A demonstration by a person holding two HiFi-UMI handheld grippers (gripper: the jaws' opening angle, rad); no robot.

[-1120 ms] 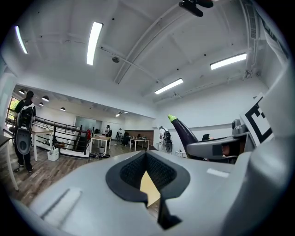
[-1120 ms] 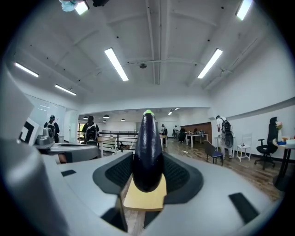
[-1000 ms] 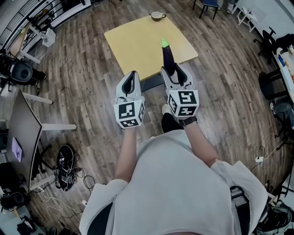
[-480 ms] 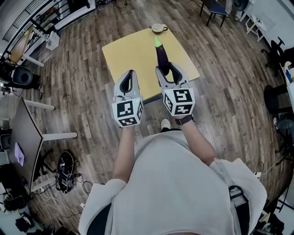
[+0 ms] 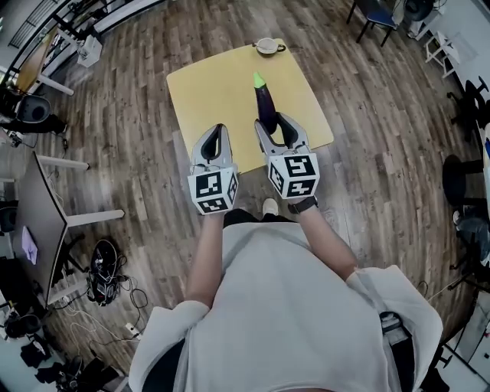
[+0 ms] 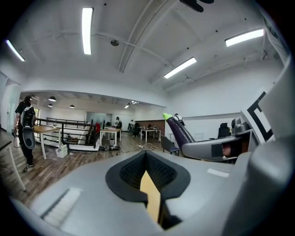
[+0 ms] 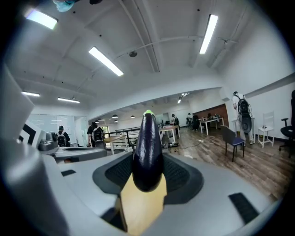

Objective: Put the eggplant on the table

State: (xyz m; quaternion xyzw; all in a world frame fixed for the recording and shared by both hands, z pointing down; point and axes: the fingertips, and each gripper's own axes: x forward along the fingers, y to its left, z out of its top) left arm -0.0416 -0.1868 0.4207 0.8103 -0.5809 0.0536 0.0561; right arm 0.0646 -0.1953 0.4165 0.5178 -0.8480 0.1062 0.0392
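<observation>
Versus a second ago: both hand-held grippers have moved forward. They were over the floor short of the table (image 5: 222, 84); now their tips sit over its near edge. Grip looks unchanged.

Right hand-held gripper (image 5: 272, 121) – clenched on the eggplant (image 5: 266, 103). The pads clamp its dark blunt end, and the green stem end points away from me toward the middle of the table. In the right gripper view the eggplant tilts up from the jaws with the room behind it and yellow tabletop showing below, so it is held above the table, not lying on it.

Left hand-held gripper (image 5: 217, 132) – jaw tips together, nothing between them; only a sliver of yellow table shows through the gap behind the tips. It rides just beside the right one, level with it.

Surroundings: a cup (image 5: 268, 46) stands at the far edge of the table, well apart from the eggplant. The tabletop is otherwise bare. A chair (image 5: 375, 11) is beyond the table to the right, a desk (image 5: 34, 222) with cables (image 5: 107, 283) under it on the floor to my left. My shoe (image 5: 269, 207) shows below the right hand-held gripper. Nothing stands between the eggplant and the tabletop.
</observation>
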